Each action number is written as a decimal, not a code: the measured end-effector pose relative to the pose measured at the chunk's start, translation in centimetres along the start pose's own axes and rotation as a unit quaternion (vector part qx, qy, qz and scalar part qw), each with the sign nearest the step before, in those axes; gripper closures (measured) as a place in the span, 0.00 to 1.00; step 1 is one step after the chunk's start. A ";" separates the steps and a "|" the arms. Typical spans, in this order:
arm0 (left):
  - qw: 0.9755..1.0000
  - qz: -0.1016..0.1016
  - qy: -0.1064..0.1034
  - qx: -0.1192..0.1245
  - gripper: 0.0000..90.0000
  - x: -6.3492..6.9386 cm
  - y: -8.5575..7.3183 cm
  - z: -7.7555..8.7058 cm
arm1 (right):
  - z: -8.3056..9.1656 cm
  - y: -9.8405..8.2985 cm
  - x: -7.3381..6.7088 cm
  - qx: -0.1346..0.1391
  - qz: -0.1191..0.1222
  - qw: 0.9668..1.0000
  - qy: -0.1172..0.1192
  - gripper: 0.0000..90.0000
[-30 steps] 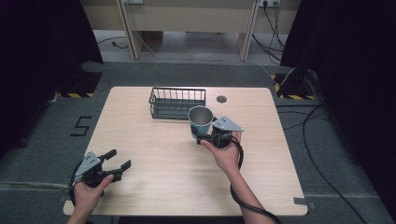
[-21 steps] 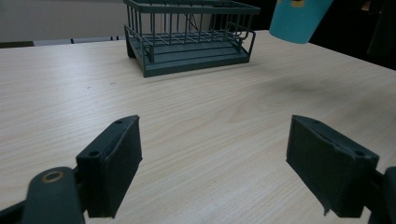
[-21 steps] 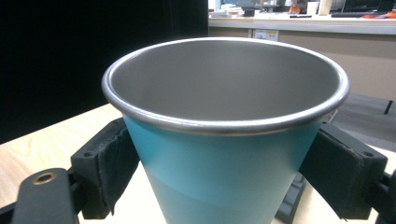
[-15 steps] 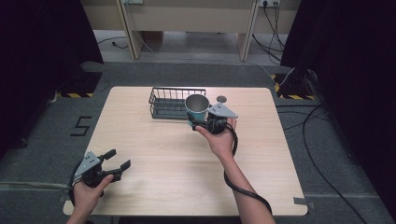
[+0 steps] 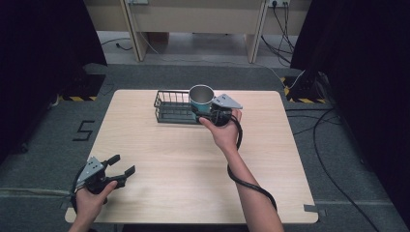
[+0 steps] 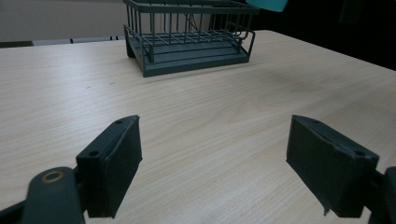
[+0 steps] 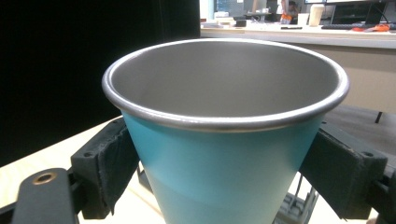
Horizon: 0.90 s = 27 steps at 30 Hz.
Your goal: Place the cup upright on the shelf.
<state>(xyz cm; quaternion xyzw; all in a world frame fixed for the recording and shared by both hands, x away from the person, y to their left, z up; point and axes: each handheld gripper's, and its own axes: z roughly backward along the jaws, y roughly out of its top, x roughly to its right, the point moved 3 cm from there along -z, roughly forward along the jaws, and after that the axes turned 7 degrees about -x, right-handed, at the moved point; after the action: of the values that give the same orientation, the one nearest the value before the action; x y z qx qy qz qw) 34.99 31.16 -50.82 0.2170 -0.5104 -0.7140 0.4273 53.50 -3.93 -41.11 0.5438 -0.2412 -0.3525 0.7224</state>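
Pale wooden table (image 5: 193, 159) sits on grey carpet between black curtains. Right gripper (image 5: 209, 115) is clamped on a teal cup (image 5: 201, 98), its 2 jaws pressing the cup's sides; the cup stands upright, steel rim up, over the right end of a dark wire basket (image 5: 174, 106) just beyond the jaws. Left gripper (image 5: 121, 166) rests at the near-left edge, jaws wide apart, basket (image 6: 187, 35) well ahead.

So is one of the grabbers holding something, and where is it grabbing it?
Yes. The right gripper holds the teal cup, its jaws pressed on the cup's two sides below the rim. The left gripper is open and holds nothing.
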 end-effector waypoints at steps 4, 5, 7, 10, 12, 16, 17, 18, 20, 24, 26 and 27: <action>1.000 0.001 0.000 0.001 0.20 0.0 0.0 0.0 | -1.1 0.9 0.2 -0.002 0.004 1.000 -0.001 0.18; 1.000 0.001 0.000 0.001 0.20 0.0 0.0 0.0 | -1.1 0.9 0.2 -0.002 0.004 1.000 -0.001 0.18; 1.000 0.001 0.000 0.001 0.20 0.0 0.0 0.0 | -1.7 1.2 0.4 -0.003 0.000 1.000 -0.003 0.18; 1.000 -0.002 0.000 -0.001 0.19 0.0 0.0 0.0 | -2.6 1.5 0.6 -0.007 -0.001 1.000 -0.006 0.18; 1.000 -0.001 0.000 0.000 0.20 0.0 0.0 0.0 | -3.5 1.8 0.9 -0.011 -0.006 1.000 -0.009 0.18; 1.000 0.000 -0.001 0.001 0.19 0.0 0.0 0.0 | -4.6 2.2 1.4 -0.016 -0.009 1.000 -0.015 0.18; 1.000 0.000 0.000 0.001 0.19 0.0 0.0 0.0 | -4.8 2.2 1.5 -0.017 -0.010 1.000 -0.017 0.18; 1.000 0.000 0.000 0.002 0.20 0.0 0.0 0.0 | -5.0 2.3 1.7 -0.017 -0.011 1.000 -0.019 0.18; 1.000 0.000 -0.001 0.002 0.20 0.0 0.0 0.0 | -5.4 2.4 1.9 -0.017 -0.015 1.000 -0.020 0.18; 1.000 0.000 -0.001 0.001 0.20 0.0 0.0 0.0 | -5.9 2.5 2.3 -0.022 -0.017 0.999 -0.026 0.18; 1.000 0.001 -0.001 0.002 0.20 0.0 0.0 0.0 | -6.3 2.4 2.7 -0.027 -0.022 0.999 -0.031 0.18; 1.000 0.001 -0.001 0.002 0.20 0.0 0.0 0.0 | -6.3 2.4 2.7 -0.027 -0.022 0.999 -0.031 0.18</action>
<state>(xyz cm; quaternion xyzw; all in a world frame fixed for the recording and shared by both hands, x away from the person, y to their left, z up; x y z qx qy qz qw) 35.02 31.17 -50.80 0.2166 -0.5128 -0.7124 0.4272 60.43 -1.71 -40.79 0.5184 -0.2418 -0.3912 0.7209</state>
